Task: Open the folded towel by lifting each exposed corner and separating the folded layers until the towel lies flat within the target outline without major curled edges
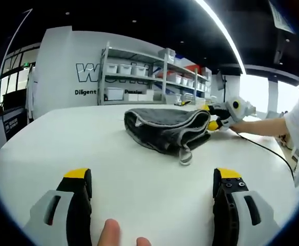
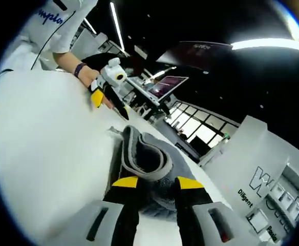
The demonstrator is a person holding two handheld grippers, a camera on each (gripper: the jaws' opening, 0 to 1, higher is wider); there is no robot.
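- The left gripper (image 1: 152, 187) hangs low over the near part of the white worktop (image 1: 52, 148) with its jaws spread wide and nothing between them; the right gripper (image 2: 157, 183) has its yellow-tipped jaws set either side of a raised fold of the towel (image 2: 152, 164), apparently pinching it, though the actual contact cannot be told for sure.
- The dark grey towel (image 1: 165, 128) lies bunched and folded toward the far side of the worktop, well apart from the left gripper, with a corner trailing toward the near edge.
- Risk, as a judgement: the pinch may take several layers at once, so a lift would drag the whole bundle instead of parting it; with the left jaws holding nothing down, the towel could slide across the smooth surface; the trailing corner could curl under.
- No target outline can be made out on the worktop; the towel's underside and its layer count are hidden; the worktop's edges are cut off by the lens.
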